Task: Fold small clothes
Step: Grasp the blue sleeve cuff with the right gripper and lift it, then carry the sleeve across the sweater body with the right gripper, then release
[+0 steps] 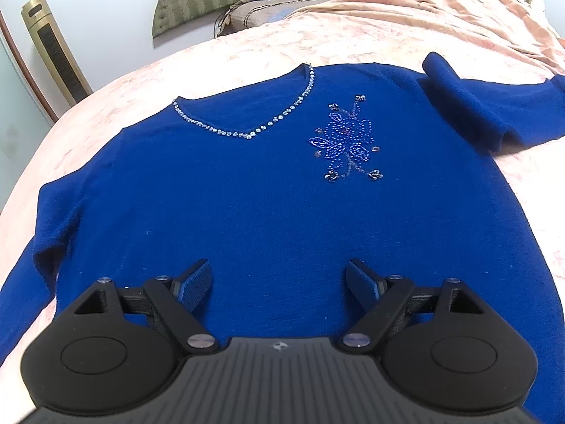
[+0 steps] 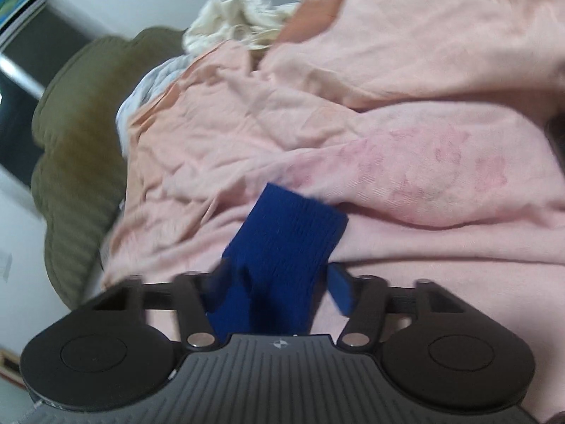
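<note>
A blue knit sweater [image 1: 247, 205] lies face up on the bed, with a rhinestone V-neck [image 1: 247, 134] and a beaded flower [image 1: 348, 137]. My left gripper [image 1: 279, 282] hangs over its lower body, open, with nothing between the fingers. One sleeve [image 1: 469, 106] bunches at the upper right; the other runs down the left edge. In the blurred right wrist view, a blue sleeve cuff [image 2: 293, 233] sticks up between the fingers of my right gripper [image 2: 279, 282]. The jaws stand part-way in, both pads touch the creased knit, and the cuff end pokes out past the fingertips.
A pink bedsheet [image 1: 317, 42] covers the bed, with a rumpled peach blanket [image 2: 388, 88] heaped beyond the sleeve. A cream cloth [image 2: 233, 17] and an olive headboard [image 2: 77, 148] lie further back. A tall gold tower fan [image 1: 53, 49] stands by the wall.
</note>
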`<state>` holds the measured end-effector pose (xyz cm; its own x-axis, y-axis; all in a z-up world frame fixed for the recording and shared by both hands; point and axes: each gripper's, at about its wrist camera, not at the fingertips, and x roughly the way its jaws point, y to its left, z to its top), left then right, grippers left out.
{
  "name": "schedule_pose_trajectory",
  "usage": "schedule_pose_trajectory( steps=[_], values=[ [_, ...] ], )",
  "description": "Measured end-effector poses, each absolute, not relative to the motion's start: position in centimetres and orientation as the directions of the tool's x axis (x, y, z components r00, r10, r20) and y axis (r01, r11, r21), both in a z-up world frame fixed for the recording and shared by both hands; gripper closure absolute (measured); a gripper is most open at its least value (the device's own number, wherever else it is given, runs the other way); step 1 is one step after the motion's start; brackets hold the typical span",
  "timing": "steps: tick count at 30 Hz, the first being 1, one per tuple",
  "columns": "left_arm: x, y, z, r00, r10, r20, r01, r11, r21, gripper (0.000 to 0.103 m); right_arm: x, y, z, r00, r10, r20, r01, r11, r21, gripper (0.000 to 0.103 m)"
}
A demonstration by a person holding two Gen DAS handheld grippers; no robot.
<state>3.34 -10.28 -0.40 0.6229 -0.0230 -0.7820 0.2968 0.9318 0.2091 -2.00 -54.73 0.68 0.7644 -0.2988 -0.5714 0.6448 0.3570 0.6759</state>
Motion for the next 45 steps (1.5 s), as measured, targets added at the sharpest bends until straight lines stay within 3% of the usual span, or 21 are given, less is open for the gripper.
schedule_pose_trajectory(
  steps=[2,4,9,17,23,31,45],
  values=[
    [3.4,-10.1,-0.4,0.622,-0.020,-0.783,0.292,0.934,0.208,0.019,-1.8,-55.3,0.7,0.768,-0.296,-0.568,0.640,0.345,0.686,0.079],
    [3.4,-10.0,-0.4,0.621,-0.019,-0.783,0.289,0.935,0.206,0.019,-2.4,-55.6,1.2,0.776,-0.300,-0.554,0.630,0.339,0.699,0.092],
    [3.2,-9.5,-0.3,0.621,-0.015,-0.783,0.282,0.937,0.206,0.019,-3.6,-55.6,4.3,0.769,-0.377,-0.516,0.638,0.403,0.656,0.093],
    [3.0,-8.5,0.5,0.640,-0.014,-0.768,0.263,0.943,0.202,0.019,-5.1,-52.0,11.5,0.675,-0.620,-0.400,0.737,0.553,0.388,0.094],
    [3.6,-7.2,0.8,0.637,-0.011,-0.771,0.231,0.957,0.177,0.019,-3.1,-44.5,12.8,0.805,-0.458,-0.377,0.578,0.750,0.322,0.094],
    [3.9,-5.4,0.5,0.625,0.008,-0.781,0.192,0.968,0.163,0.019,0.8,-34.3,11.2,0.870,-0.203,-0.449,0.357,0.887,0.292,0.094],
    [3.3,-3.1,0.4,0.634,0.026,-0.773,0.180,0.967,0.180,0.019,6.2,-21.8,8.9,0.819,-0.022,-0.573,0.168,0.965,0.203,0.094]
  ],
)
